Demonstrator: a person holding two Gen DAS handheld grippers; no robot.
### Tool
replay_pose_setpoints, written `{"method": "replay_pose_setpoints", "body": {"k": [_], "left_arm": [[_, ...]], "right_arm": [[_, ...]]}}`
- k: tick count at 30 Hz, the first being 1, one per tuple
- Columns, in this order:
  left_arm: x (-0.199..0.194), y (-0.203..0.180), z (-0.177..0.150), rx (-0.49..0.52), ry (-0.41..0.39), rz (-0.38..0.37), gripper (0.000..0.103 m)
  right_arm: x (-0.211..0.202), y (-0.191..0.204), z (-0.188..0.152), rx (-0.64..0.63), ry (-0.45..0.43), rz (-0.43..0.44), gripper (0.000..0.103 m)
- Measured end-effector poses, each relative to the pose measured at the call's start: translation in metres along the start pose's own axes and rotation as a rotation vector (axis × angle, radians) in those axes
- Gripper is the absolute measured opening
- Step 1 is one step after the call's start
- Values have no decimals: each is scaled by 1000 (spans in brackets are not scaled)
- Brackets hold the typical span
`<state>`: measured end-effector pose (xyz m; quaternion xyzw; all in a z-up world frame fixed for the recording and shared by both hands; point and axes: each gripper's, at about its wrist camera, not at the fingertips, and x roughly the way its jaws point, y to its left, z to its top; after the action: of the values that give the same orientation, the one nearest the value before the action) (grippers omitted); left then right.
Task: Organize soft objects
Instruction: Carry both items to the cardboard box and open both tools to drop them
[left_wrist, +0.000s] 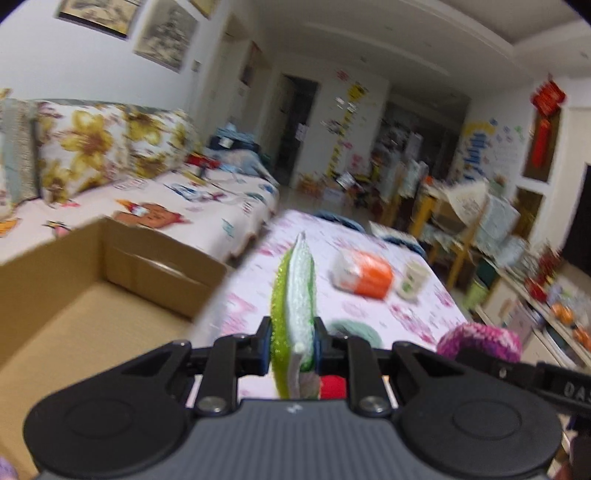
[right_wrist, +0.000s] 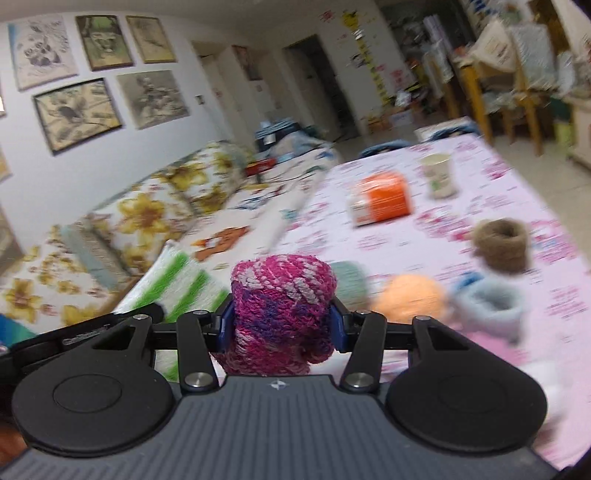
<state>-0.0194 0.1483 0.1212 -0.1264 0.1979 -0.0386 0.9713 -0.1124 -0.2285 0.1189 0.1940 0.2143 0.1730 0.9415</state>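
The left gripper (left_wrist: 293, 347) pinches a green-and-white sponge cloth (left_wrist: 295, 295) edge-on, its long axis pointing away, beside the cardboard box (left_wrist: 110, 280). The right gripper (right_wrist: 281, 325) clamps an upright magenta yarn ball (right_wrist: 282, 306) above the tabletop (right_wrist: 517, 192).

Yarn ball (right_wrist: 282, 306) pink/purple/white; sponge cloth (left_wrist: 295, 295) green & white.

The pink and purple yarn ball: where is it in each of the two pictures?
Left wrist view: the pink and purple yarn ball sits at the lower right edge.
Right wrist view: it is bottom centre, clamped in the right gripper.
Shared landmark: the orange pack on the table.
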Motion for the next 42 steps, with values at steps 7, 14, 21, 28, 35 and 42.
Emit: {"method": "replay_pose_setpoints", "body": {"k": [7,14,21,28,35,42], "left_arm": [[-5,47,15,-83,-74,216,18],[6,101,21,-193,-49,413,18],[8,123,16,-258,-12,501,19],[3,114,14,-242,-33,539,40],[-3,89,13,-168,-120,481,85],[-11,52,3,-51,-269,420,96]], "right_arm": [[42,71,10,-6,63,197,63],[101,102,2,25,201,276,67],[109,108,-12,43,260,334,100],[88,78,-5,57,195,290,102],[51,49,-1,-16,59,74,103],[30,24,-11,-94,-31,-94,103]]}}
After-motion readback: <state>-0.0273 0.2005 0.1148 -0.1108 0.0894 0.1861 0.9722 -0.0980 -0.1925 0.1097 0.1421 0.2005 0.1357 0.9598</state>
